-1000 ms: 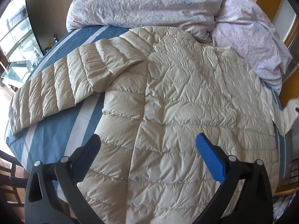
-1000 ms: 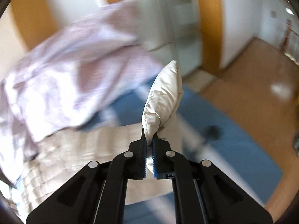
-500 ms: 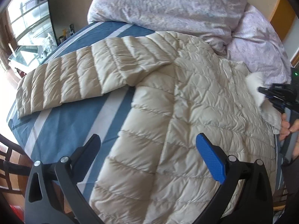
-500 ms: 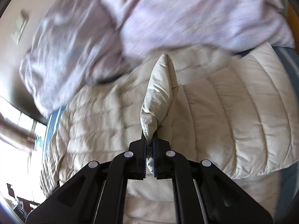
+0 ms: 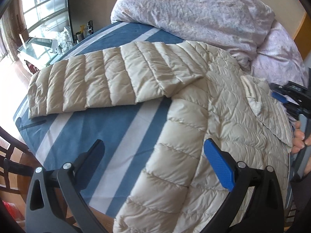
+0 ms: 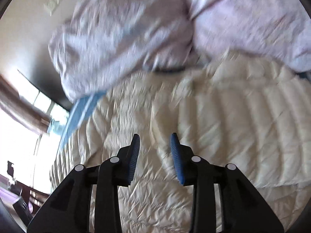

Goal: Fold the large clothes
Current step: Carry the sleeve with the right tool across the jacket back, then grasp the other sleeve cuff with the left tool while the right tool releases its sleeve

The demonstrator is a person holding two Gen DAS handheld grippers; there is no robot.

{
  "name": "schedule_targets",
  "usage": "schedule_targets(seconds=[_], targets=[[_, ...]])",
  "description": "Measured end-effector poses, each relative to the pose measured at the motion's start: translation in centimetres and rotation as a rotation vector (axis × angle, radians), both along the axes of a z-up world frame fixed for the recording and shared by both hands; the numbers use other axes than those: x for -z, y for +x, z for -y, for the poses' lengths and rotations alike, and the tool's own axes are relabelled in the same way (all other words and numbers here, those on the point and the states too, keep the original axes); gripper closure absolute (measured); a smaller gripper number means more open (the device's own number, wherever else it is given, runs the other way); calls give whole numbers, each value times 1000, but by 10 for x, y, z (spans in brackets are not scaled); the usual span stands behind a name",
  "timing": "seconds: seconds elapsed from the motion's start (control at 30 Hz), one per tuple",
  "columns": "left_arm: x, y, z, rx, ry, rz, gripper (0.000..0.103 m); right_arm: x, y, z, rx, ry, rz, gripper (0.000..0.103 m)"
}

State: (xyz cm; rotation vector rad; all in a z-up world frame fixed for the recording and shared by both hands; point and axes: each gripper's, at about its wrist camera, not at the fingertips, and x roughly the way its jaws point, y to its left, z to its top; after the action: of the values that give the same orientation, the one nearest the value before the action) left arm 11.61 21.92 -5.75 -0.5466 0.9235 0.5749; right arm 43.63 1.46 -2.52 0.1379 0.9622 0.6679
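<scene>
A cream quilted down jacket [image 5: 223,116] lies spread on a blue and white striped bed [image 5: 101,134]. One sleeve [image 5: 108,81] stretches out to the left; the other sleeve [image 5: 266,104] lies folded over the body at the right. My left gripper [image 5: 157,155] hovers open above the jacket's lower left edge, nothing between its fingers. In the left wrist view my right gripper [image 5: 279,97] shows at the right edge, a hand on it. In the blurred right wrist view the right gripper [image 6: 155,155] hangs over the jacket [image 6: 213,126], jaws opening with nothing between them.
A crumpled pale lilac duvet [image 5: 204,15] is heaped at the bed's far end, and also fills the top of the right wrist view [image 6: 155,29]. A glass-topped side table [image 5: 38,48] and bright window lie left. Dark wooden furniture [image 5: 11,165] stands by the bed's near left corner.
The right gripper carried the sleeve cuff across onto the jacket body and let go of it; its jaws went from shut to apart. My left gripper drifted left along the jacket.
</scene>
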Motion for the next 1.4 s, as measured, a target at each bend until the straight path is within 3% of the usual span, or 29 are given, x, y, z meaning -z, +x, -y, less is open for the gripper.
schedule_targets(seconds=[0.13,0.3,0.47,0.63,1.07,1.2,1.23,1.33,1.4], targets=[[3,-4,-10,-25,5,-9,2,22,15,8,74,-115,-40,68],[5,-11,-24,-58,18,-17,2,51,5,-11,46,-193,-64,68],[7,-22,-42,-101,30,-29,2,73,-6,-41,27,-332,-20,60],[11,-38,-70,-167,26,-47,2,83,-29,-66,18,-492,139,59],[19,-87,-177,-359,3,-79,2,85,-20,-57,-4,-470,70,58],[26,-100,-203,-423,-35,-76,2,82,-19,-59,-19,-476,61,58],[29,-104,-208,-440,-56,-70,5,81,-18,-60,-21,-476,62,58],[42,-105,-216,-445,-150,-43,28,81,-16,-59,-31,-473,68,57],[48,-102,-216,-437,-158,-59,32,81,-17,-59,-33,-470,69,57]])
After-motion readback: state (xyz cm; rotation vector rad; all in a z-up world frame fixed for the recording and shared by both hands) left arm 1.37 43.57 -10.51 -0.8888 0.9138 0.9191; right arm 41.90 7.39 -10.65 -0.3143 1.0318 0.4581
